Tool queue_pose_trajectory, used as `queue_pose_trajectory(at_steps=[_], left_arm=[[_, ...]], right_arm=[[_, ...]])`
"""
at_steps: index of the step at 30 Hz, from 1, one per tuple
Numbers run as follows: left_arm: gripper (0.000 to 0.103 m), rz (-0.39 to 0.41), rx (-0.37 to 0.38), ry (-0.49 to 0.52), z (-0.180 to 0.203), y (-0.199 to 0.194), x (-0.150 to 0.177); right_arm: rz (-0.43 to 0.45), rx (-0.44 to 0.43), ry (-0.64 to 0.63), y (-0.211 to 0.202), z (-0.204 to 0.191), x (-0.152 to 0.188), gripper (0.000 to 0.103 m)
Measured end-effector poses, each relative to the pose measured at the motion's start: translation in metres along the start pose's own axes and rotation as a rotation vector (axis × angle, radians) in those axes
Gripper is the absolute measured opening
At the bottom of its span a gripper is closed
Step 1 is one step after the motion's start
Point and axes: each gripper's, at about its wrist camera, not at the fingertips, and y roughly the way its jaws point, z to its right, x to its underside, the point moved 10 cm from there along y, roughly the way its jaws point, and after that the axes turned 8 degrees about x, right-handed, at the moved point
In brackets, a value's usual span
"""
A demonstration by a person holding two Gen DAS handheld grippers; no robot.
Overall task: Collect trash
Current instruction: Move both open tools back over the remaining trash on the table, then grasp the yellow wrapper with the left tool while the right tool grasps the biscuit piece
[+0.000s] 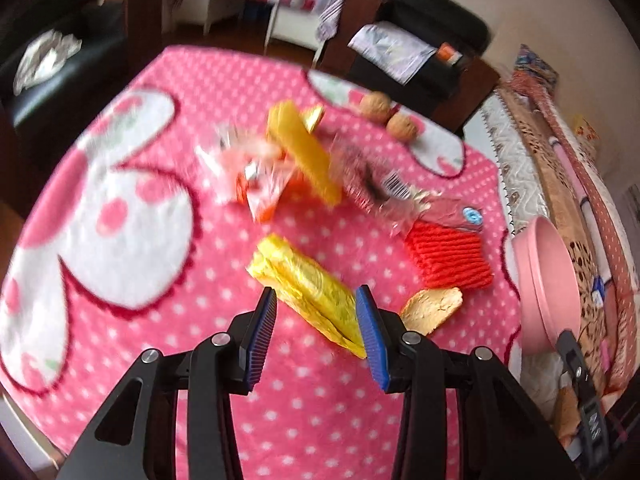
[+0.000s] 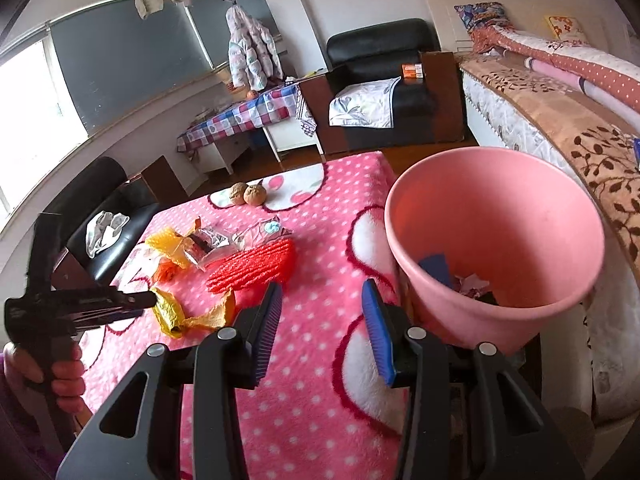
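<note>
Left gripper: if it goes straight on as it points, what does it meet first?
The left gripper, jaws open, would first meet the crumpled yellow plastic bag lying between its fingertips on the pink polka-dot blanket. Contact may already exist; depth is unclear.

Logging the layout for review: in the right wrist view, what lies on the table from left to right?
Yellow plastic bag → silver foil wrapper → red knitted cloth → pink bin, beside the table's right edge.

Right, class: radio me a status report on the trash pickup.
Left gripper open, straddling yellow wrapper. Right gripper open, empty, beside pink bin. Nothing blocking.
</note>
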Motion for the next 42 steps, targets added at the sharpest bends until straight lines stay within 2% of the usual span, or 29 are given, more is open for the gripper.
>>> queue_pose_trajectory(at_steps=[3, 7, 13, 17, 24, 34, 36, 38, 40, 42], left_arm=[[0.044, -0.025, 0.002, -0.062, -0.003, 0.012, 0.0], [0.043, -0.033, 0.011, -0.088, -0.003, 0.021, 0.0], [0.021, -0.004, 0.031, -0.035, -0.001, 0.018, -0.006], [0.014, 0.023, 0.042, -0.005, -0.004, 0.007, -0.011], [0.013, 0.064, 0.061, 0.066, -0.005, -0.009, -0.013], [0.013, 0.09, 0.11, 0.124, -0.004, -0.02, -0.016], [0.013, 0.092, 0.114, 0.132, -0.004, -0.021, -0.015], [0.013, 0.093, 0.119, 0.141, -0.003, -0.021, -0.015], [0.013, 0.092, 0.122, 0.144, -0.004, -0.022, -0.015], [0.013, 0.092, 0.124, 0.142, -0.004, -0.022, -0.015]], right_arm=[[-0.012, -0.016, 0.002, 0.003, -0.003, 0.002, 0.042], [-0.038, -0.049, -0.015, 0.006, -0.012, 0.008, 0.042], [-0.083, -0.089, -0.054, 0.016, -0.034, 0.015, 0.042], [-0.135, -0.136, -0.061, 0.025, -0.052, 0.019, 0.042], [-0.227, -0.191, -0.072, 0.046, -0.082, 0.029, 0.042], [-0.318, -0.16, -0.044, 0.083, -0.102, 0.038, 0.042], [-0.319, -0.155, -0.061, 0.085, -0.106, 0.04, 0.032], [-0.322, -0.152, -0.078, 0.087, -0.109, 0.043, 0.016], [-0.316, -0.137, -0.089, 0.088, -0.109, 0.043, 0.009], [-0.318, -0.138, -0.083, 0.087, -0.107, 0.043, 0.007]])
